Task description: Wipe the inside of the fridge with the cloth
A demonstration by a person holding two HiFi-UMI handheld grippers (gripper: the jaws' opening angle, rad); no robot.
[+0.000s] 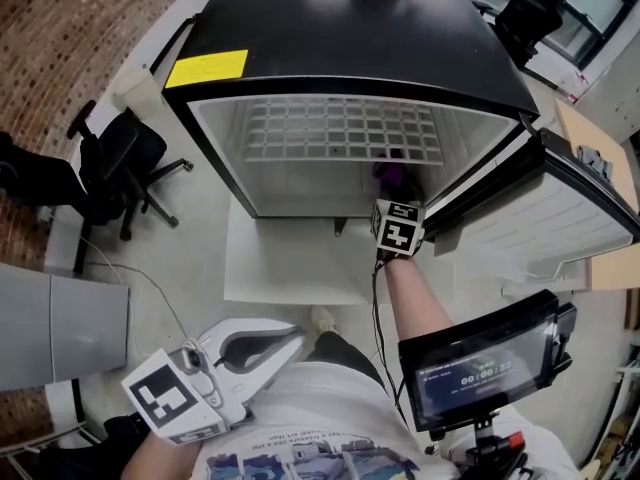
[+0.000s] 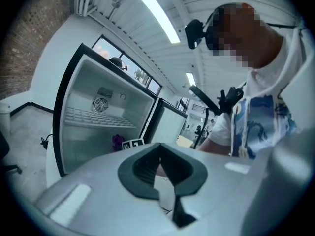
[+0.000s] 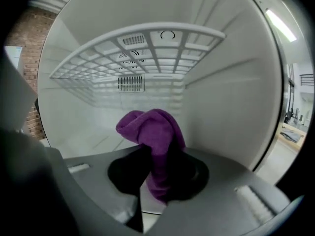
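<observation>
**Purple cloth (image 3: 153, 132) gripped inside the open mini fridge (image 1: 340, 38), below the wire shelf (image 3: 133, 58).**
The right claw (image 3: 158, 181) is clamped on the cloth, whose loose end bunches up past the jaws near the fridge's right wall. I'd press that bunch flat against the wall and sweep in overlapping strokes, keeping clear of the shelf. The left claw (image 1: 290, 336) hangs closed and empty at the person's waist.
</observation>
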